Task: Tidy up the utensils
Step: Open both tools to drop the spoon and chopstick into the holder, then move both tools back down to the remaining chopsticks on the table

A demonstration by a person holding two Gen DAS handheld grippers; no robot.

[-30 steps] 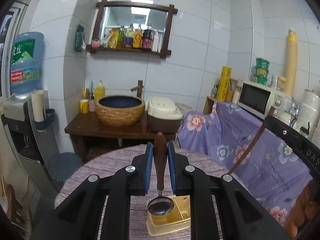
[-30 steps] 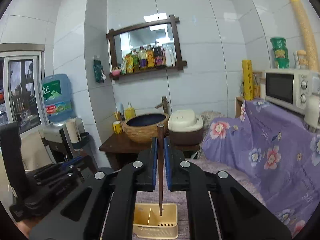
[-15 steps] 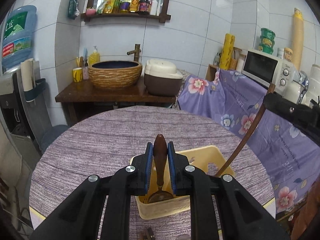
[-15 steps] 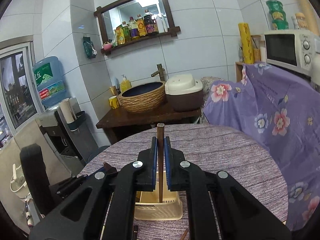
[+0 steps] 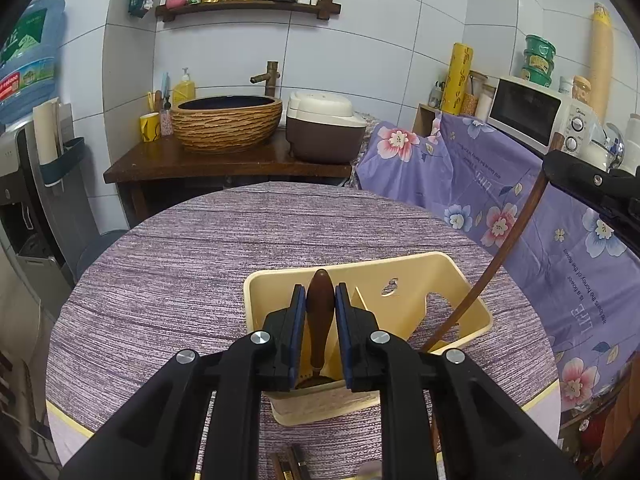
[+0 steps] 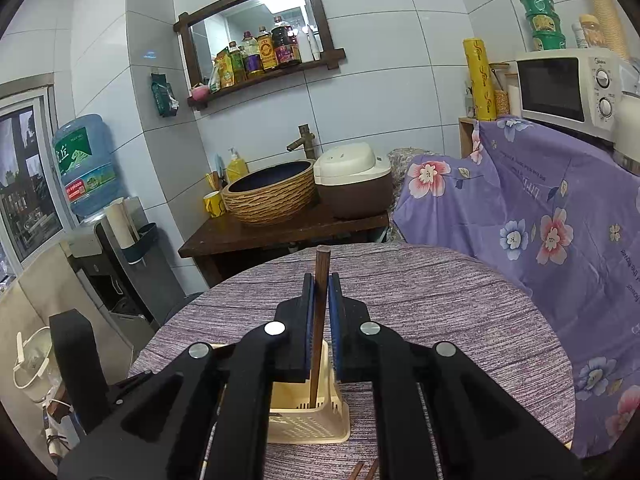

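Both hands are over the caddy (image 5: 472,280) now, a cream plastic holder sitting on the purple table (image 5: 180,264). The left gripper (image 5: 320,312) is pinching a spoon (image 5: 319,320) by its brown wooden handle, blue pads pressed on either side, handle end up and the metal bowl hanging straight down, inside the near-left compartment. Whether the bowl touches the floor of it, I can't tell from here.

The right gripper (image 6: 321,312) is squeezed tight on a chopstick (image 6: 320,320), a thin dark stick held upright, top end poking above the pads, tip down inside the caddy (image 6: 316,420) on its slotted side. In the left view that same chopstick (image 5: 500,248) slants in from the right and drops behind the caddy's right-hand part.

So here's what matters: each utensil's long axis runs near vertical, and the caddy lies directly below each gripper, not off to one side (no sideways travel looks needed). Neither hand is plainly nearer; both are already inside the rim. I'd say the next thing is simply letting go, and the risk is the chopstick tipping against the wall once released.

A few more dark sticks (image 5: 290,462) lie on the table at the near edge, waiting.
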